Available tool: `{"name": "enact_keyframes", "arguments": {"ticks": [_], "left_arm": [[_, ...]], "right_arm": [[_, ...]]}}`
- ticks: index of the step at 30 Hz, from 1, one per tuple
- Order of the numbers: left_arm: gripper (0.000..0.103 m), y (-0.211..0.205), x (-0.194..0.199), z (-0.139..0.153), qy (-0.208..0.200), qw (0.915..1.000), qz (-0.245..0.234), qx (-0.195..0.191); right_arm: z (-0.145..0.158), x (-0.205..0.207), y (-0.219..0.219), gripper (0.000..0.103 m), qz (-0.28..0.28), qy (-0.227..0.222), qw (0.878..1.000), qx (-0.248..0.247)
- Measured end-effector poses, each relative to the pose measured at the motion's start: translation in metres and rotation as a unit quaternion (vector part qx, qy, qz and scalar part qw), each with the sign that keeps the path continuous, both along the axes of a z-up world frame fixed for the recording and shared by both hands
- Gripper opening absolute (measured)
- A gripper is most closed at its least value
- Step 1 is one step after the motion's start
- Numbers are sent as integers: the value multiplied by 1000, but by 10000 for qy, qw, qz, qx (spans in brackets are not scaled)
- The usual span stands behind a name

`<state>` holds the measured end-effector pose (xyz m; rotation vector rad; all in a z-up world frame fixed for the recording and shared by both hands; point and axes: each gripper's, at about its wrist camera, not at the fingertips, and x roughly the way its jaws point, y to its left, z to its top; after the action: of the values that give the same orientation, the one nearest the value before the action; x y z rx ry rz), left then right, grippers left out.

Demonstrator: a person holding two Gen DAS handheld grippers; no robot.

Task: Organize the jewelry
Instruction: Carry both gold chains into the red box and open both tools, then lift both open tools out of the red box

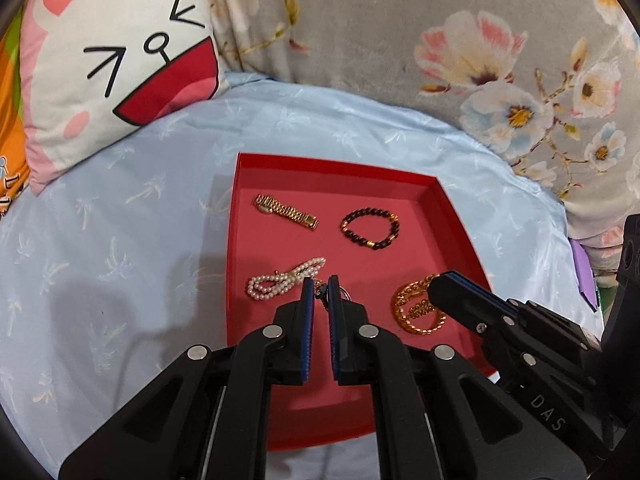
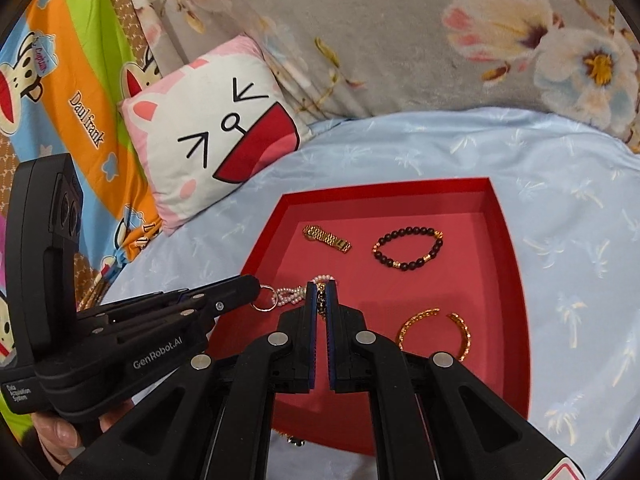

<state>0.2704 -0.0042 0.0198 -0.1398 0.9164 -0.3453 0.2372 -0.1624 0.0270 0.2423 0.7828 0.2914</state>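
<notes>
Both claws pinching one chain: left claw [image 1: 321, 285] on ring end, right claw [image 2: 321, 286] on beaded end, I think. Hanging over red tray [image 1: 454, 216], free spot around 6 o'clock of pearls [image 1: 280, 284]. Lower together, keep slack, then let go.

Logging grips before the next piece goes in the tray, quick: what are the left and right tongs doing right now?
Left tongs: closed on a small silver ring with a dark charm.
Right tongs: closed on a small dark and gold piece; what it is cannot be told.
</notes>
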Motion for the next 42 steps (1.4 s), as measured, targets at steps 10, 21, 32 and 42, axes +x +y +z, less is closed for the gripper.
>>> {"name": "enact_keyframes", "arguments": {"ticks": [10, 21, 32, 42], "left_arm": [[7, 3, 11, -16, 98, 9999, 93, 36], [32, 15, -4, 3, -141, 9996, 228, -105], [35, 37, -66, 15, -308, 9987, 392, -59], [43, 38, -129, -8, -54, 9996, 292, 2]], "right_arm": [[-23, 12, -3, 10, -43, 123, 9999, -29], [-1, -29, -17, 23, -317, -309, 9987, -253], [5, -116, -34, 30, -591, -371, 9967, -413], [-17, -187, -52, 30, -873, -41, 9951, -461]]}}
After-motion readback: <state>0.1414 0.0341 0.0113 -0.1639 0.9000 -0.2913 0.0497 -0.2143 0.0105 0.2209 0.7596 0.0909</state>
